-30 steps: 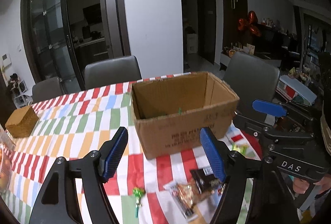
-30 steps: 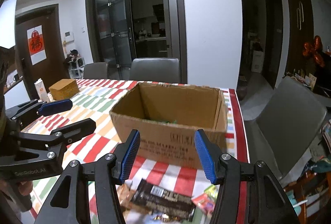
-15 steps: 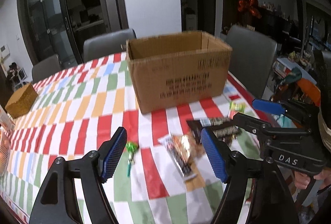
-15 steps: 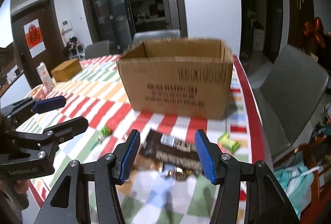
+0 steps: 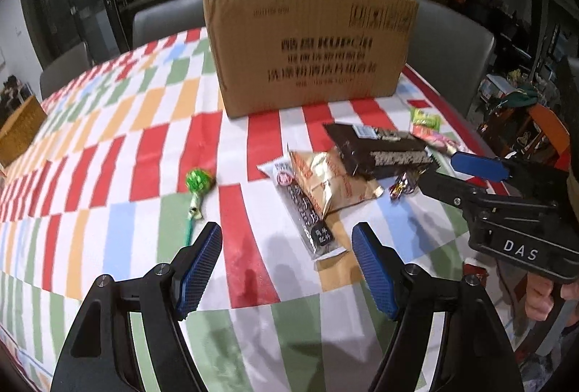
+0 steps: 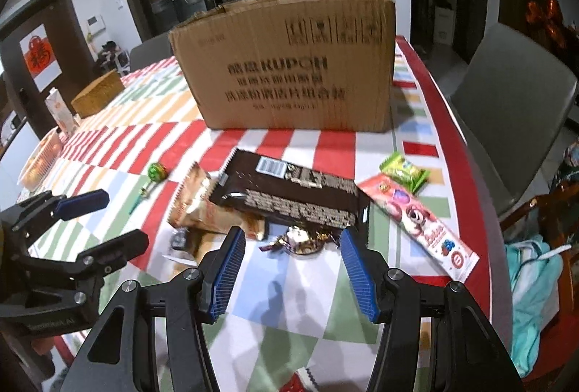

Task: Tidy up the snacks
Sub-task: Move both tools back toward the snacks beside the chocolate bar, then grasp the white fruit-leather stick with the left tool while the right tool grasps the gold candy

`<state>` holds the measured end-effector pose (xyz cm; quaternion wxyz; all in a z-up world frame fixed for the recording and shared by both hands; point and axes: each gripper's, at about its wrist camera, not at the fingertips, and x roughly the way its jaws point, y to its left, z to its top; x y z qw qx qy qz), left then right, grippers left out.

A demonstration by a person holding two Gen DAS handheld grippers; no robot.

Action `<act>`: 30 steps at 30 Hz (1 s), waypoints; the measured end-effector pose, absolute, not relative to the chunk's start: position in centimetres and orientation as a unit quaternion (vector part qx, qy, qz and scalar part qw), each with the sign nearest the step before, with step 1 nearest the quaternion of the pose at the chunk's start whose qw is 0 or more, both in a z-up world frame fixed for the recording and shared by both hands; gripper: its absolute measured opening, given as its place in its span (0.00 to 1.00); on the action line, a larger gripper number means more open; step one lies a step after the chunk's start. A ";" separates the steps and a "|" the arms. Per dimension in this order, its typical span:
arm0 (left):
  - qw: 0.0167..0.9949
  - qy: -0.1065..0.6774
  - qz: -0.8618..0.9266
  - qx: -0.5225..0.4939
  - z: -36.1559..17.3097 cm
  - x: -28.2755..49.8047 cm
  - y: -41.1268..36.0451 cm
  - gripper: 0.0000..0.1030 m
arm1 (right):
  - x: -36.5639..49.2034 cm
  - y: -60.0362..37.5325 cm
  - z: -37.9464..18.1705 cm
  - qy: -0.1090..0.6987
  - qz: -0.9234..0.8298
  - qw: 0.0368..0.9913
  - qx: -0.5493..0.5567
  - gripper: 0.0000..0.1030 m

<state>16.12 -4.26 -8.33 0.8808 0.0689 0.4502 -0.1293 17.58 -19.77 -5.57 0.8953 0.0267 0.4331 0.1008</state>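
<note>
Box (image 5: pixel 311 48) matt corrugated cardboard; choc wrapper (image 6: pixel 289 193) glossy plastic.

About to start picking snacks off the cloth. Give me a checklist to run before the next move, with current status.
1. Left tool open, nothing in it: ok.
2. Right tool open, nothing in it: ok.
3. Cardboard box upright on the table: ok; room inside: cannot tell.
4. Green lollipop lies alone, free to pick: ok.
5. Dark packet overlaps the gold packet; single-item grasp there: not ok.
6. Pink packet fully on the table: cannot tell, its end reaches the red border.
</note>
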 end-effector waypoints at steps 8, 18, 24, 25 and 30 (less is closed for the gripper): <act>0.867 0.478 -0.129 0.055 -11.1 18.1 -4.7 0.71 | 18.9 -20.1 -7.6 0.459 0.097 0.882 0.048 0.54; 0.868 0.483 -0.105 0.053 -12.2 19.6 -4.2 0.71 | 20.1 -19.9 -8.6 0.466 0.090 0.879 0.047 0.54; 0.871 0.478 -0.101 0.052 -12.1 20.5 -4.0 0.69 | 20.7 -19.5 -9.3 0.469 0.088 0.878 0.042 0.50; 0.871 0.478 -0.103 0.050 -12.1 20.6 -4.0 0.65 | 20.8 -19.4 -9.3 0.469 0.087 0.878 0.040 0.49; 0.865 0.487 -0.116 0.031 -12.7 21.1 -4.1 0.51 | 20.9 -19.2 -9.4 0.468 0.086 0.879 0.035 0.40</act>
